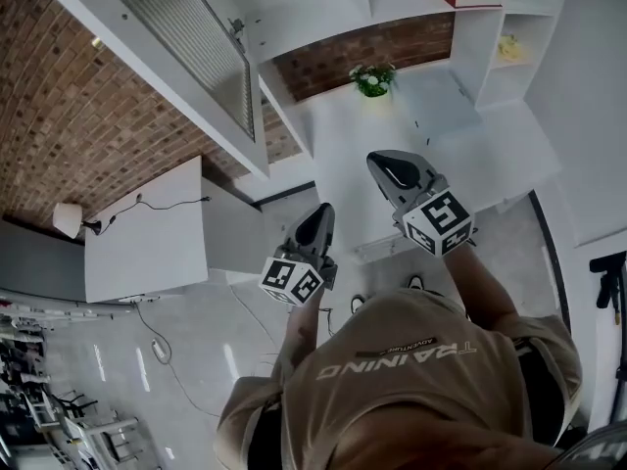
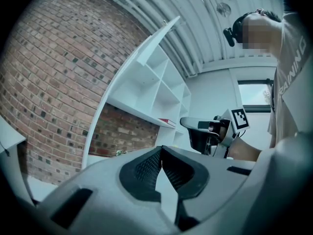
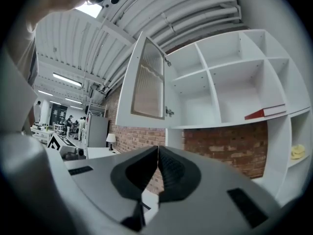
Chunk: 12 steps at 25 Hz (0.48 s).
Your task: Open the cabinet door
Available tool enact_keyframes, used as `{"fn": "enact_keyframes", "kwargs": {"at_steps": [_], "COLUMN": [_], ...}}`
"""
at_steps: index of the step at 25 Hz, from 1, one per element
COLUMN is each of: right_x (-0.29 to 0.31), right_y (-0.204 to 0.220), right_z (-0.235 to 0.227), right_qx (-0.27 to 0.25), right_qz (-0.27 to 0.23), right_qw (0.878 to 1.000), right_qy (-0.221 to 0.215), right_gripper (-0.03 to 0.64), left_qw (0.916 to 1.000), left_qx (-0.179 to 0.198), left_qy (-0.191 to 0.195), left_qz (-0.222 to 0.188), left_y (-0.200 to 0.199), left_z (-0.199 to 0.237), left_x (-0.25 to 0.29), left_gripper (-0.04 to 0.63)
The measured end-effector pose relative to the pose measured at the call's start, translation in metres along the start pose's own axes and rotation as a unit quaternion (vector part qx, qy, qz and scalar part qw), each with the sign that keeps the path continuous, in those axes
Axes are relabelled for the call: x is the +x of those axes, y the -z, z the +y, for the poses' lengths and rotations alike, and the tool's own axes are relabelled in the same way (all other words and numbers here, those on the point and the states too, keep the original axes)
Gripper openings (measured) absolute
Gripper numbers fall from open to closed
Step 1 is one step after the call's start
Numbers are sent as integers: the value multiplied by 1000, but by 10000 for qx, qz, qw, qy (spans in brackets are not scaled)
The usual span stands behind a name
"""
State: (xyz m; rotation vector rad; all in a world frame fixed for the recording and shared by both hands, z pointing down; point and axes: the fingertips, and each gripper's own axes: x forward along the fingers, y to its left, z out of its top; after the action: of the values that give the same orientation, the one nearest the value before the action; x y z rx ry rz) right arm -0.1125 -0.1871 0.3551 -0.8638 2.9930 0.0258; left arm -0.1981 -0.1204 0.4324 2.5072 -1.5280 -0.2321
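Note:
The white cabinet door [image 3: 146, 80] with a ribbed glass pane stands swung open on the upper left of the white shelf unit [image 3: 234, 77]. In the head view the door [image 1: 186, 37] reaches toward the upper left. Both grippers hang in the air in front of the unit, apart from the door. My left gripper [image 1: 321, 211] is shut with nothing in it, jaw tips touching [image 2: 161, 148]. My right gripper [image 1: 377, 160] is also shut and empty [image 3: 158, 148]. The left gripper view shows the right gripper [image 2: 195, 126] off to its right.
A red book [image 3: 264, 112] lies on a shelf and a yellow object [image 3: 296, 152] sits in a lower right cubby. A small potted plant [image 1: 372, 79] stands on the white counter [image 1: 343, 135]. A side table [image 1: 147, 233] with a lamp [image 1: 67, 218] stands left by the brick wall.

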Motion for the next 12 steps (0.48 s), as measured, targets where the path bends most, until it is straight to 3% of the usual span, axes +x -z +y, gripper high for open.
{"fn": "enact_keyframes", "kwargs": {"at_steps": [4,12], "right_x": [-16,-27], "right_y": [8,24], "right_z": [-37,-81], "right_qx": [59,188], "right_qz": [16,29], "right_qw": [10000,9994], "right_qy": [59,-282], "right_gripper": [15,15], "left_qw": [10000,9986], "left_qx": [39,196], "left_qy": [-68,-416], "left_qz": [-15,-269], "left_y": [2,-9], "left_z": [-17,-44], "left_x": [30,76], "left_gripper": [8,8]}}
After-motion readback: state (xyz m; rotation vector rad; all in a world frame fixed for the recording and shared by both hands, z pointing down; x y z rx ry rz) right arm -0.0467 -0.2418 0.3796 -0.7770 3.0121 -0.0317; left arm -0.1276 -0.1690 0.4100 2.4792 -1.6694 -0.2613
